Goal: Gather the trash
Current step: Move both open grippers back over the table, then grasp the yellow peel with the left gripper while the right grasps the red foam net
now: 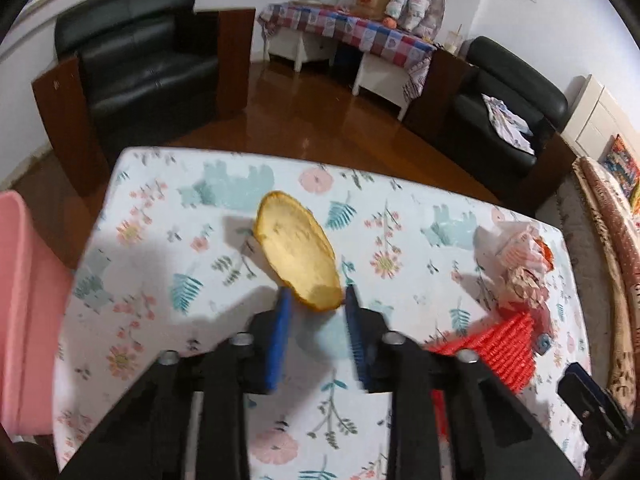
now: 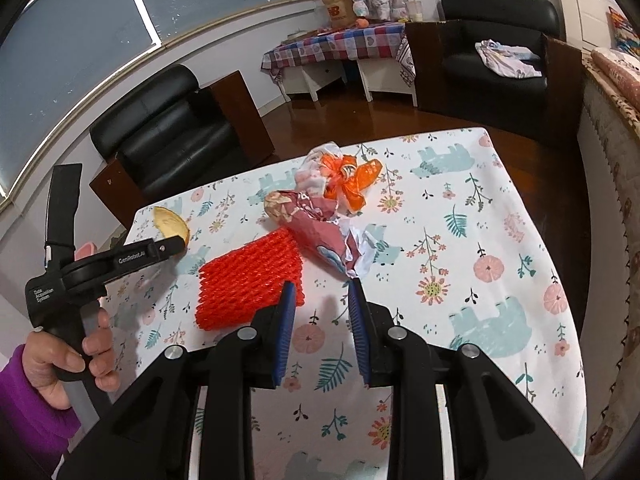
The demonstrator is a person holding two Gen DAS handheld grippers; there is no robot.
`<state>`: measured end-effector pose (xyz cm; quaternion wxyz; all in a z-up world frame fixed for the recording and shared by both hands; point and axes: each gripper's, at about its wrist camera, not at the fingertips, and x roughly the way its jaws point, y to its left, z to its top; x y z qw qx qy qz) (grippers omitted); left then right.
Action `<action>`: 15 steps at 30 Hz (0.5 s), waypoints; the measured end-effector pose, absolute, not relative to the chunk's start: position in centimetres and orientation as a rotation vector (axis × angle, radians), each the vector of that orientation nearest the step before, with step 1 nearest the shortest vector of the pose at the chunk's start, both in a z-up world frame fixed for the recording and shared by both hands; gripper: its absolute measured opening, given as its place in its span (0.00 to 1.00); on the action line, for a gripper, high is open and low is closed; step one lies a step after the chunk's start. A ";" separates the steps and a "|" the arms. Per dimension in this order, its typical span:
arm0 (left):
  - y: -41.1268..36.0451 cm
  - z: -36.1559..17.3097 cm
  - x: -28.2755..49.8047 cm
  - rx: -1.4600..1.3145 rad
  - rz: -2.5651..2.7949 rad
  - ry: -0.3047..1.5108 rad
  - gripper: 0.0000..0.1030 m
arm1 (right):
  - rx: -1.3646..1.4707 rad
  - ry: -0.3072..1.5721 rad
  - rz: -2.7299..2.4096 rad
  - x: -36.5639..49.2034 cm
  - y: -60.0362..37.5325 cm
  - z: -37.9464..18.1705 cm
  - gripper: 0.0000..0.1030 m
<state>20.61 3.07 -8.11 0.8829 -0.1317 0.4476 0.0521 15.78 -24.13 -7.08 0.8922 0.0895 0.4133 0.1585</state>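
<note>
Left tool (image 1: 316, 294) pinches only the near tip of the orange peel (image 1: 296, 250) above the floral surface (image 1: 168, 248); the thin bite could apparently slip. Right tool (image 2: 322, 290), part-open, holds nothing.

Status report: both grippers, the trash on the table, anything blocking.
Left gripper jaws around orange peel. Right gripper empty, above tablecloth. Red foam net, crumpled wrappers uncollected. Nothing blocking.
</note>
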 end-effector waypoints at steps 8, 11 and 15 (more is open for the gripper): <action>3.2 -8.0 19.9 -0.260 0.100 0.894 0.02 | 0.178 0.866 0.337 16.7 -23.9 -7.4 0.27; 3.5 -7.7 19.4 -0.260 0.095 0.888 0.02 | 0.182 0.863 0.342 17.2 -23.7 -7.4 0.27; 3.8 -7.3 18.8 -0.264 0.091 0.880 0.02 | 0.186 0.865 0.345 17.8 -23.6 -7.3 0.27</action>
